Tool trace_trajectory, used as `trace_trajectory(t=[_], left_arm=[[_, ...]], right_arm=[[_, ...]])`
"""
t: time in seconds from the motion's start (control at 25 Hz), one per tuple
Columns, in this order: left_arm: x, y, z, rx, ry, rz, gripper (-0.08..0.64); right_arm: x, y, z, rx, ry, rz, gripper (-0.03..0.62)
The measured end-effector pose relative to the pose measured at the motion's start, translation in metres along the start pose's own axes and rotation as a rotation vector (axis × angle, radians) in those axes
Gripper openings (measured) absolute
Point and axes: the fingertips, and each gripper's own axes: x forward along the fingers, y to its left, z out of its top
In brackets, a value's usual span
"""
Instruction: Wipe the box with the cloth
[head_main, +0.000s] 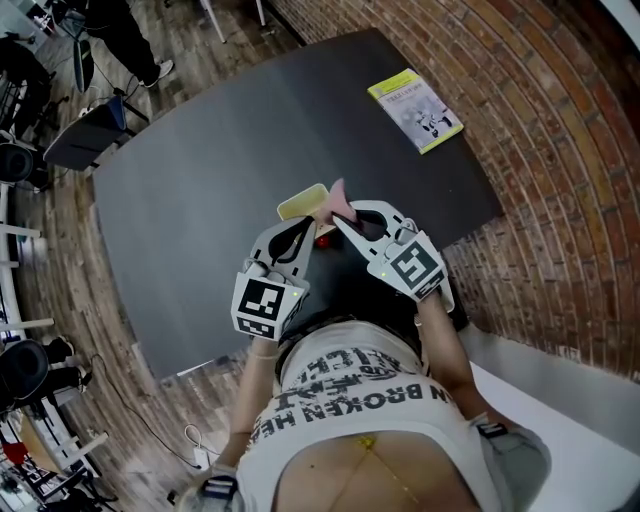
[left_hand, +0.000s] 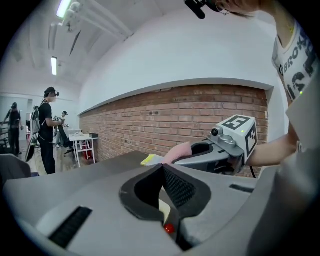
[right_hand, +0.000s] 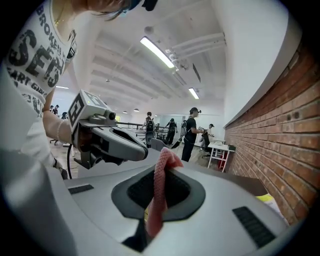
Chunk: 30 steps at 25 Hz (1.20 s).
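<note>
A pale yellow box (head_main: 303, 202) shows just past the tips of my left gripper (head_main: 312, 222), over the dark table (head_main: 200, 180). In the left gripper view the jaws (left_hand: 162, 167) stand shut; a pale strip of the box (left_hand: 163, 205) shows low in the gap, and I cannot tell whether it is gripped. My right gripper (head_main: 337, 218) is shut on a pink cloth (head_main: 338, 195), which hangs folded from between its pads (right_hand: 159, 195). Both grippers are held close together, tips almost meeting, with the cloth (left_hand: 179, 151) beside the left tips.
A yellow booklet (head_main: 415, 108) lies at the table's far right corner. A brick wall (head_main: 560, 150) runs along the right side. A small red thing (head_main: 325, 240) sits under the grippers. Several people (left_hand: 47, 127) stand in the room beyond, near desks and a chair (head_main: 85, 135).
</note>
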Motion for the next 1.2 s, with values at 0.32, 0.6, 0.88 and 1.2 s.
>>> trace_trajectory(t=[0.32,0.6,0.88,1.2], left_arm=[[-0.01,-0.004,0.026,0.033,-0.07,0.007,0.007],[-0.01,-0.01,0.024,0.025,-0.085,-0.007,0.008],[-0.011,-0.01,0.024,0.03,-0.082,-0.013,0.006],[-0.009,-0.013,0.024,0.031,-0.079,-0.018,0.008]], right_arm=[[-0.01,0.002,0.029,-0.002,-0.058,-0.023,0.017],[-0.015,0.006,0.031,0.024,-0.085,-0.03,0.017],[-0.012,0.009,0.033,0.013,-0.09,-0.028,0.017],[-0.011,0.01,0.032,0.02,-0.081,-0.02,0.017]])
